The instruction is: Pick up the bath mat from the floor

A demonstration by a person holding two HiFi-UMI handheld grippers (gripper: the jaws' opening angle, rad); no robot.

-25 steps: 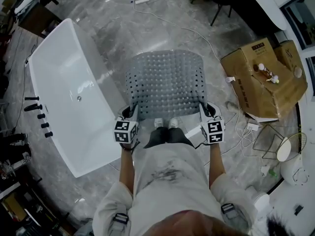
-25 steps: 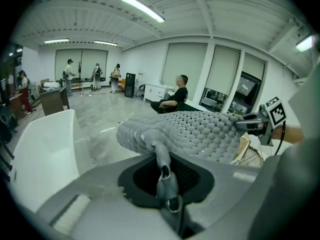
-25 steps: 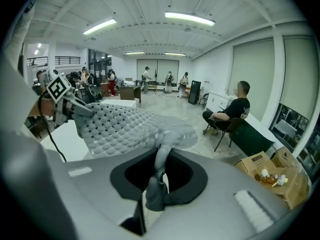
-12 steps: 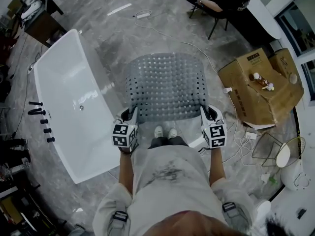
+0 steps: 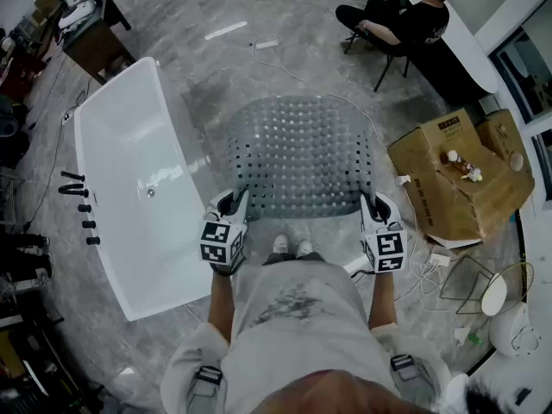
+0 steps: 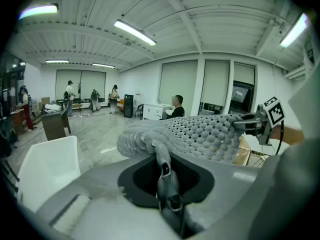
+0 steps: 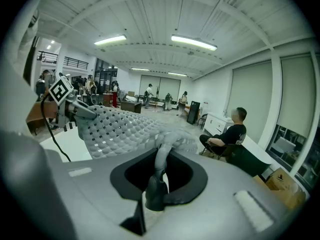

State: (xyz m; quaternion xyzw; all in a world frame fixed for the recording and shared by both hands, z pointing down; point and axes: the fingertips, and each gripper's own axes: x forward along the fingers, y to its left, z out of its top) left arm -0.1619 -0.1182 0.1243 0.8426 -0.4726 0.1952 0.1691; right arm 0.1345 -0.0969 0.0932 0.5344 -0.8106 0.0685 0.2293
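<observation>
The grey perforated bath mat [image 5: 297, 155] hangs stretched out in front of me, lifted off the floor. My left gripper [image 5: 234, 205] is shut on its near left corner and my right gripper [image 5: 373, 207] is shut on its near right corner. In the left gripper view the mat [image 6: 195, 134] runs from the closed jaws at the left gripper [image 6: 161, 151] toward the other gripper. In the right gripper view the mat [image 7: 120, 129] is bunched where the right gripper [image 7: 162, 151] pinches it.
A white bathtub [image 5: 129, 179] lies on the floor at my left. Cardboard boxes [image 5: 457, 184] and cables [image 5: 427, 248] sit at my right. A person sits on a chair [image 5: 392, 33] beyond the mat. My shoes [image 5: 289, 247] stand on grey marble floor.
Both grippers have risen with the mat, which now hangs higher and looks larger in the head view. The grip on both corners is unchanged.
</observation>
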